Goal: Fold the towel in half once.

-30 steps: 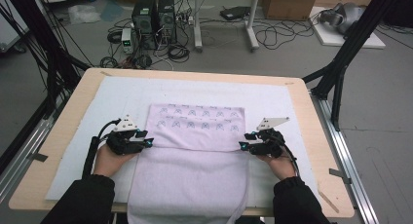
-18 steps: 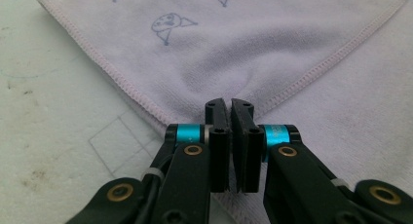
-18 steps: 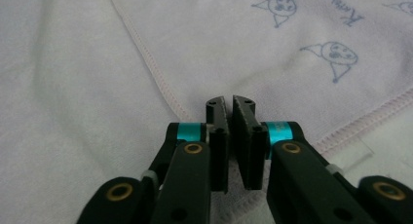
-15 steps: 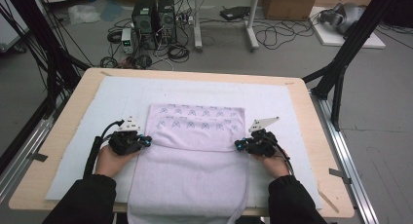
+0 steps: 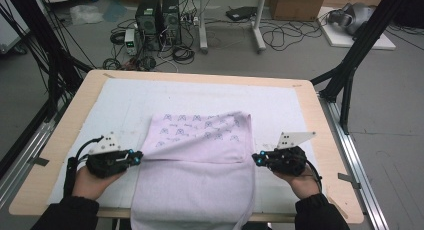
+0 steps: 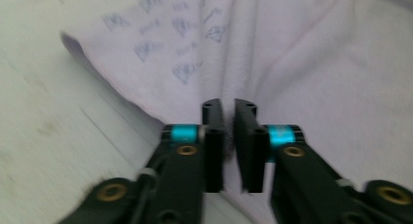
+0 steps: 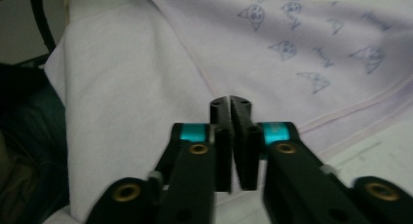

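A pale wooden table (image 5: 320, 125) carries a white mat (image 5: 150, 97) over most of its top. A lilac printed towel (image 5: 200, 160) lies on the mat, its near end hanging over the table's near edge.

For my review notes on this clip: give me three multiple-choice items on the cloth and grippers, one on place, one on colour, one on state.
1. Where does the cloth hang off the table?
A. far edge
B. near edge
C. left edge

2. What colour is the cloth?
A. pale lilac
B. dark green
C. orange

3. How do the left gripper and the right gripper stand?
A. both wide open above the cloth
B. one lying on the floor
C. each pinching a side edge of the cloth

Key: 1 B, cloth drapes over the person's side; 2 A, lilac with small printed figures; 3 C, jaws nearly together with fabric between them in both gripper views.
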Demonstrator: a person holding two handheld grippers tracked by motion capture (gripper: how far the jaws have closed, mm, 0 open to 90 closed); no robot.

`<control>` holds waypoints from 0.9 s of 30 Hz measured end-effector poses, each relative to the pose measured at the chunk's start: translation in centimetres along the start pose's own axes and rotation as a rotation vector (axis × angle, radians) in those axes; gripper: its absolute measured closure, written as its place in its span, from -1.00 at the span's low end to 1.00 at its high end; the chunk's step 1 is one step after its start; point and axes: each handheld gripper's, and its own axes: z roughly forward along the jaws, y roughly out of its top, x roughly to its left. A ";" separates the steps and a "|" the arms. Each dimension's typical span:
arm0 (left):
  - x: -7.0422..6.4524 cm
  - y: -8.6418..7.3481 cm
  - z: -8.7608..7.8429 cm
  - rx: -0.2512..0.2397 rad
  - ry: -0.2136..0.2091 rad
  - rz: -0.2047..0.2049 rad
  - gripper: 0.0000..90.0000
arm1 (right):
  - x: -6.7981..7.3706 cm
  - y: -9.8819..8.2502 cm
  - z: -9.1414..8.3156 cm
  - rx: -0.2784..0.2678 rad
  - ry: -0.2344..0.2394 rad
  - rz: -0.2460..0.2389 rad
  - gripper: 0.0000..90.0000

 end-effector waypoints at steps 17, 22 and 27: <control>0.7 -0.9 4.8 0.031 -0.058 -0.046 0.88 | -3.1 0.5 8.7 0.163 -0.003 -0.001 0.91; 0.7 -0.1 4.0 0.008 -0.048 -0.041 0.96 | -2.9 1.0 7.7 0.133 0.017 -0.016 0.95; 0.6 0.7 2.1 -0.037 -0.031 -0.042 0.96 | -1.4 2.2 4.9 0.066 0.030 -0.054 0.95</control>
